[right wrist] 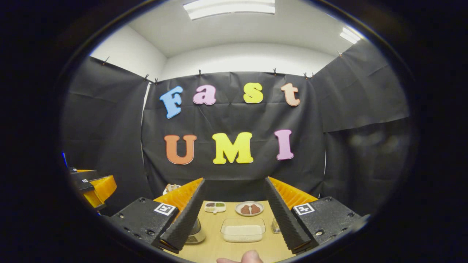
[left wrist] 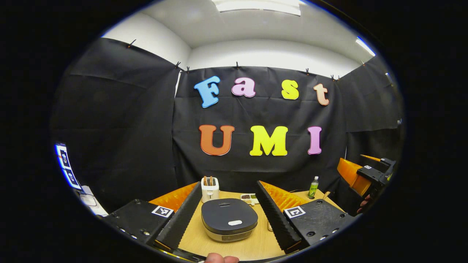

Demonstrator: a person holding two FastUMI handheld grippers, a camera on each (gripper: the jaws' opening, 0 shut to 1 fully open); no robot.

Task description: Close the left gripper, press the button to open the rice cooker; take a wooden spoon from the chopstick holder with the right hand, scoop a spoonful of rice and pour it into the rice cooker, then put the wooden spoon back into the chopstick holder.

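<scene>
In the left gripper view, the left gripper (left wrist: 228,215) is hovering with jaws spread wide above the closed rice cooker (left wrist: 229,219), whose pale button (left wrist: 234,222) is facing it; pressing like this, the fingers are risking straddling the button and missing. In the right gripper view, the right gripper (right wrist: 234,215) is likewise gaping over the rice tray (right wrist: 243,230), and diving straight there is skipping the spoon.

Booth draped in black under ceiling lights

Black cloth (left wrist: 120,120) clipped along its top edge covers the walls; above it run plain white wall (left wrist: 270,53) and a white ceiling with bright rectangular light panels (right wrist: 228,8). A light wooden worktop (left wrist: 256,244) stands below.
</scene>
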